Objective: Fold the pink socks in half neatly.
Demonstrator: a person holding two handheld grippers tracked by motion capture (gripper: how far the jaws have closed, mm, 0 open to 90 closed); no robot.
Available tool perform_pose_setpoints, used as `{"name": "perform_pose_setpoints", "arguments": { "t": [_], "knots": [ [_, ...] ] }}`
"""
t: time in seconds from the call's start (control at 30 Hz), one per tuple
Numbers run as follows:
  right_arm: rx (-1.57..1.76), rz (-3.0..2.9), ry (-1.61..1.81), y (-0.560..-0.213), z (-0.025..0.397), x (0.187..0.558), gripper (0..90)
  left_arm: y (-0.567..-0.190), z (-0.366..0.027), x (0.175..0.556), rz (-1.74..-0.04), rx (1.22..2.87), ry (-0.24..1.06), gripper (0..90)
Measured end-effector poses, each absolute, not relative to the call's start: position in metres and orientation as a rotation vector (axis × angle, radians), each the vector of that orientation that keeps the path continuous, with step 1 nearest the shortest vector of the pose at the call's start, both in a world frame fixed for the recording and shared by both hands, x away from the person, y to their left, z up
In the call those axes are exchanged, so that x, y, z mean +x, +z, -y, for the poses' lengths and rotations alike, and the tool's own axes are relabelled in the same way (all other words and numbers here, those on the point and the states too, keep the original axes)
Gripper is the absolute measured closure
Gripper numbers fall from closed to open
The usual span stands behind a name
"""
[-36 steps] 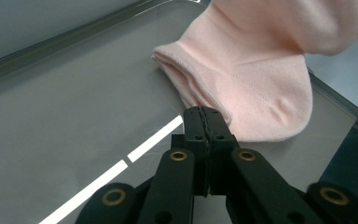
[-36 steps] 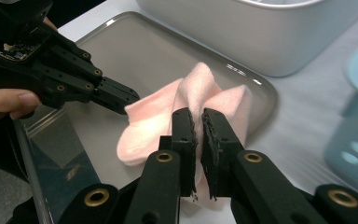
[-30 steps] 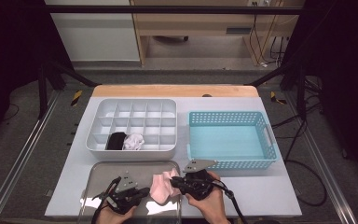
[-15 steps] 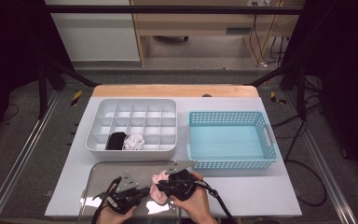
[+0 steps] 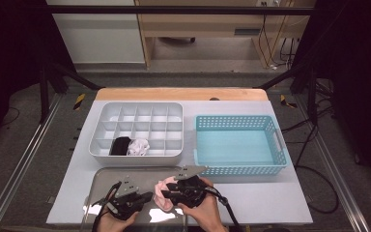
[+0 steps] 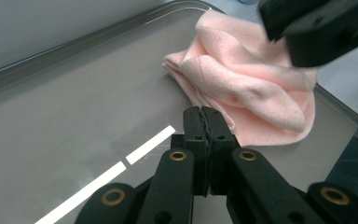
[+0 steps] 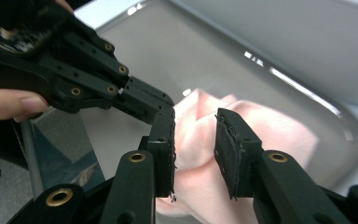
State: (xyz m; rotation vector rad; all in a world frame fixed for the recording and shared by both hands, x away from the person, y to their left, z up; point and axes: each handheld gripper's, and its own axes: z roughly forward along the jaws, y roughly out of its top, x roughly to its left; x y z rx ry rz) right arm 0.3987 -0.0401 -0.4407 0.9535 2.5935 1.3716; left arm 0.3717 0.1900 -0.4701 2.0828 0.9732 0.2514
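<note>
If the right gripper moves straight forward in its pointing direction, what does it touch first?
Most likely the pink cloth, lying between and just beyond the open jaws of the right gripper, on the metal tray. Depth is uncertain.

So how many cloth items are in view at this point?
3. A pink cloth lies on the metal tray, between the right gripper's open jaws. A black one and a white one sit in adjacent front compartments of the organizer.

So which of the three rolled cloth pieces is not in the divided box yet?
The pink one, lying on the metal tray between the grippers. The black and white ones sit in the white organizer's front compartments.
</note>
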Motion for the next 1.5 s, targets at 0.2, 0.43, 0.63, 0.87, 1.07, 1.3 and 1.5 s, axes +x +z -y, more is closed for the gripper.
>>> {"name": "perform_pose_setpoints", "arguments": {
  "t": [0.2, 0.43, 0.63, 0.87, 1.07, 1.3, 1.5],
  "knots": [
    [0.945, -2.601, 1.297, -0.450, 0.044, 0.393, 84.3, -0.466, -0.197, 0.373, -0.990, 2.058, 0.269, 88.3],
    [0.915, -2.644, 1.262, -0.464, 0.033, 0.390, 89.8, -0.458, -0.204, 0.375, -1.009, 2.010, 0.297, 88.6],
    [0.901, -2.652, 1.250, -0.466, 0.030, 0.390, 87.4, -0.443, -0.203, 0.377, -0.975, 1.970, 0.317, 88.3],
    [0.945, -2.546, 1.311, -0.444, 0.056, 0.392, 88.5, -0.436, -0.180, 0.380, -0.921, 1.989, 0.296, 87.6],
    [0.987, -2.561, 1.283, -0.456, 0.066, 0.391, 89.8, -0.446, -0.152, 0.383, -0.876, 2.063, 0.261, 87.5],
    [0.999, -2.596, 1.240, -0.471, 0.066, 0.390, 89.8, -0.465, -0.153, 0.384, -0.903, 2.133, 0.232, 88.3],
    [1.020, -2.575, 1.267, -0.468, 0.070, 0.389, 84.5, -0.466, -0.154, 0.381, -0.900, 2.127, 0.240, 87.7]
  ]
}}
